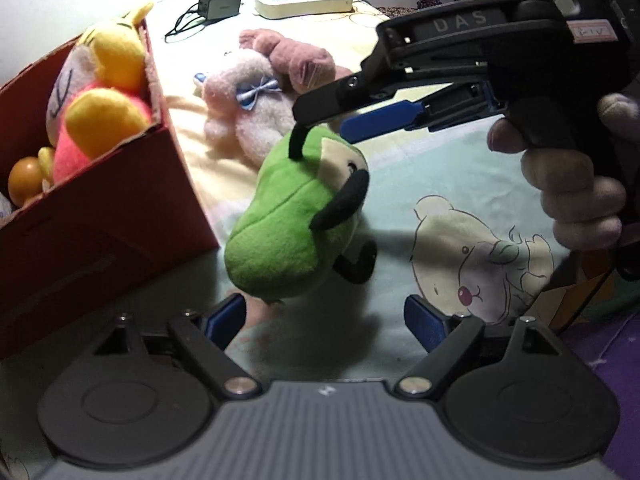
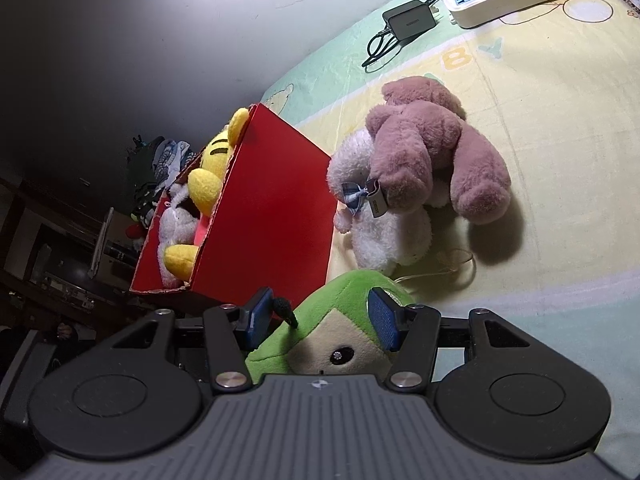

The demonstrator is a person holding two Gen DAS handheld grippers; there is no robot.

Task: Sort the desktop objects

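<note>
So the fuzzy green plush toy with black limbs (image 1: 296,216) is held up off the cartoon-print bedsheet (image 1: 460,208), pinched at its top end by the right gripper (image 1: 340,124), whose blue pads are clamped on it, with its long axis hanging down and tilted toward the left wrist camera. The open red cardboard box (image 1: 100,224), already stuffed with yellow plush, is seen just to the toy's left, so a leftward carry is probably what's needed. The left gripper (image 1: 324,320) is spread apart and empty just beneath the toy.
</note>
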